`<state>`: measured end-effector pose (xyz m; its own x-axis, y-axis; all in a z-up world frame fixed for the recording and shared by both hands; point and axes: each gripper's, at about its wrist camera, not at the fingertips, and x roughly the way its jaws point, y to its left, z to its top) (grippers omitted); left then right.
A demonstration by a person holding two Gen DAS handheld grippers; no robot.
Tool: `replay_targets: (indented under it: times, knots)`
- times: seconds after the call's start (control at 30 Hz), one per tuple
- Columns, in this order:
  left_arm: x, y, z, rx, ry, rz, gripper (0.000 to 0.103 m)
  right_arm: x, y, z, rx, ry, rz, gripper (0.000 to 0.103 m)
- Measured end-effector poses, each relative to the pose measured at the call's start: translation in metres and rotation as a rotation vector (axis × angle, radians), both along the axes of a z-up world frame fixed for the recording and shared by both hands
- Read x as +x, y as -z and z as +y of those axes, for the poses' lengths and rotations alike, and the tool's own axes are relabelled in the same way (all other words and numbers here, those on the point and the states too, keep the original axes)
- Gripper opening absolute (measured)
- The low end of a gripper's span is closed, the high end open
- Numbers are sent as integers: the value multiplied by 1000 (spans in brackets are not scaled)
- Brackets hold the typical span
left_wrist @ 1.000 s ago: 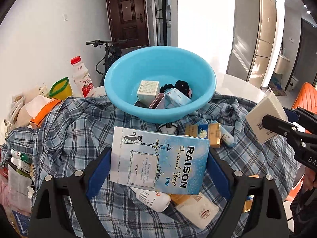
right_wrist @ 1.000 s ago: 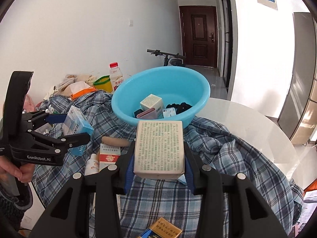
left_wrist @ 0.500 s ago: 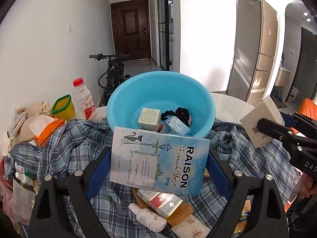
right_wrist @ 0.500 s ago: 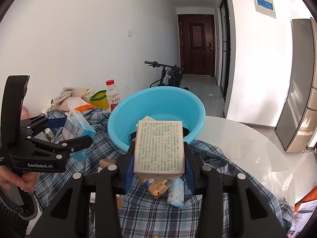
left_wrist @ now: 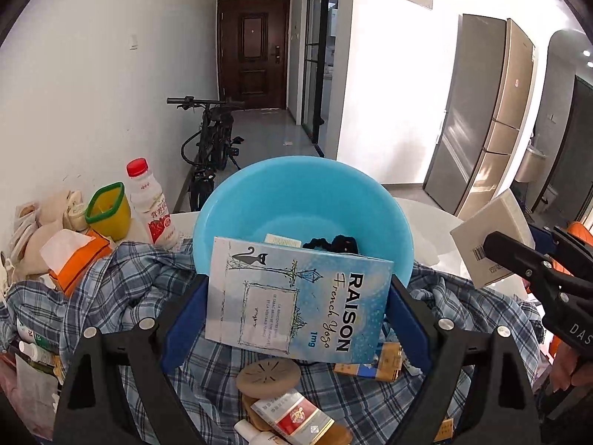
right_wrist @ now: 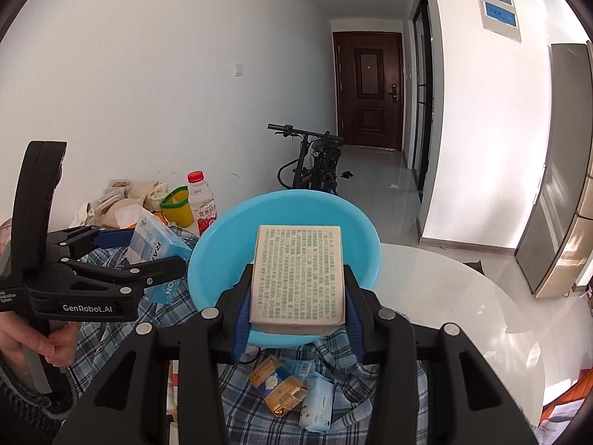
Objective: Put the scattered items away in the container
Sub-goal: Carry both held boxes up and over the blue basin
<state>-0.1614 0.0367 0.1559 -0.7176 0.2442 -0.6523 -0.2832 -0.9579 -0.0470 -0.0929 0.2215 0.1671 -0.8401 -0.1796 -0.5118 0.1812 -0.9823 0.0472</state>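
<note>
While both grippers carry loads toward the blue basin, we judge the step as transport, with release over its hollow next. Our left gripper is clamped on one RAISON box, basin at twelve o'clock; our right gripper grips one beige box. Two boxes are held, and several items lie on the plaid cloth.

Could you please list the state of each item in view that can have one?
Left tongs: shut on the blue box, held up.
Right tongs: shut on the beige box, held up.
Blue basin: upright, holding a few items.
Milk bottle: upright, capped.
</note>
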Motion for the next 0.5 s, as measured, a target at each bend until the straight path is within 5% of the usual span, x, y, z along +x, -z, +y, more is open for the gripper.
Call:
replay_targets:
  times: [0.5]
  knots:
    - [-100, 6, 14, -20, -15, -60, 92, -96, -1, 5, 10, -2, -74, 41]
